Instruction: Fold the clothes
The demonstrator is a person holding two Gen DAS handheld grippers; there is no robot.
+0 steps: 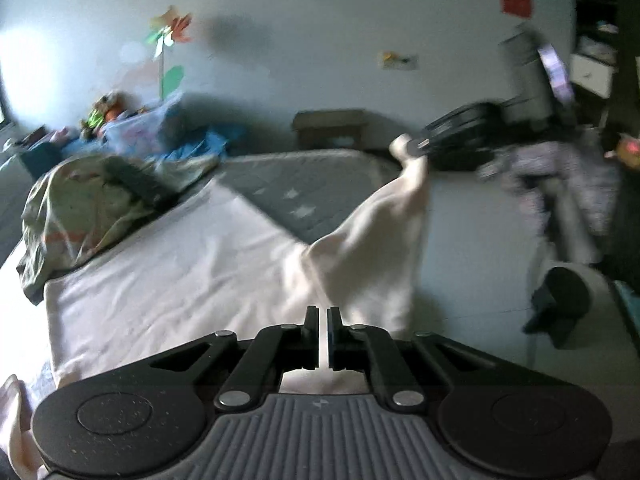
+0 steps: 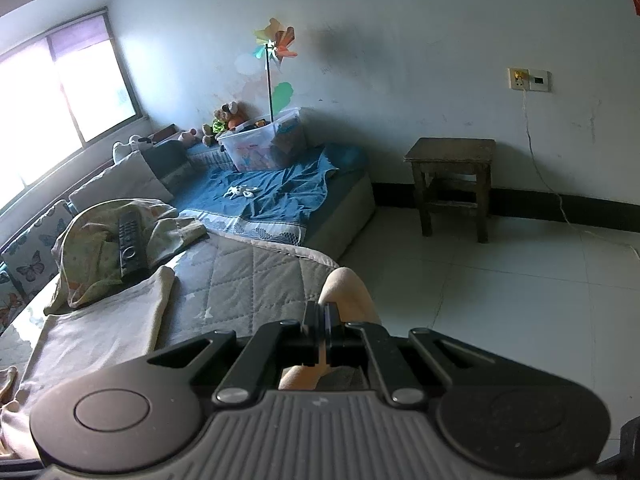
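Held up a cream cloth over the bed, pinched at frame bottom by left gripper and right gripper.

A pale, cream-coloured garment lay mostly spread flat and faintly creased across the grey quilted bed. One corner of it was lifted off the bed, pulled up into a taut peak well above the flat part, the cloth hanging in a fold below it. Its near edge rose between the left wrist view's black fingers. In the right wrist view, a narrow sleeve-like end lay flat beside a crumpled greenish cloth.
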